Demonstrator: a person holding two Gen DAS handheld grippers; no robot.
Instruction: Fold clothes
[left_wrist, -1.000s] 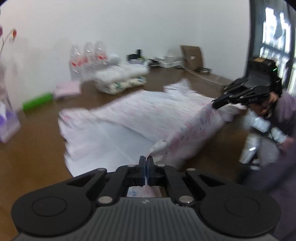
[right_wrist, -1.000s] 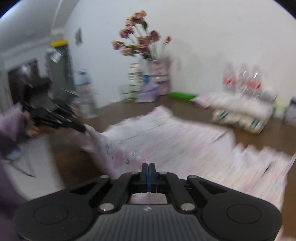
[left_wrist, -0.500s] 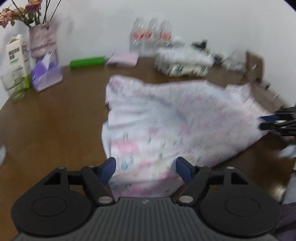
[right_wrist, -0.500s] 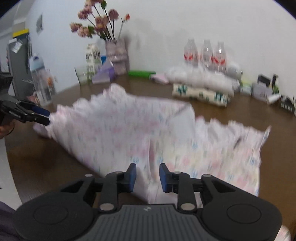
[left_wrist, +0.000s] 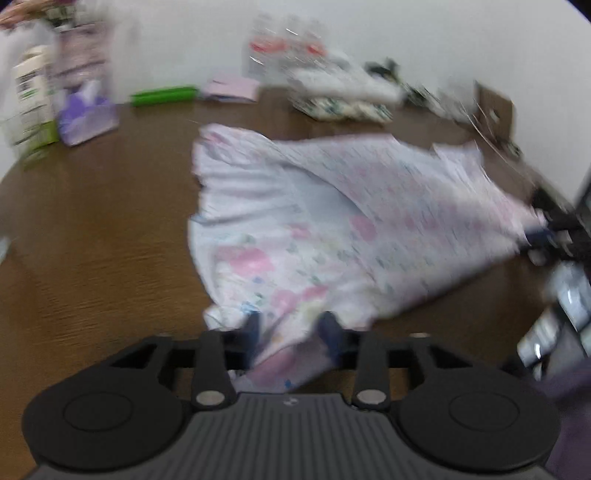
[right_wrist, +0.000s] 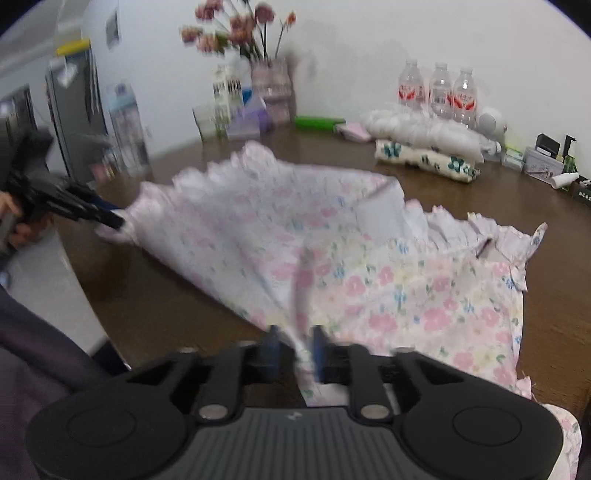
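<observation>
Floral garment (right_wrist: 369, 280) on table (right_wrist: 554, 325), seemingly half-folded

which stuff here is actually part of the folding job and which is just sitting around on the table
Part of the job:
- floral garment
- left gripper, jaws open, cloth between them
- right gripper, jaws open astride a fold

Lying about:
- water bottles
- flower vase
- green tube
- folded stack
- tissue box

soft even indoor light, heavy motion blur — fisheye bending, dark corners
</observation>
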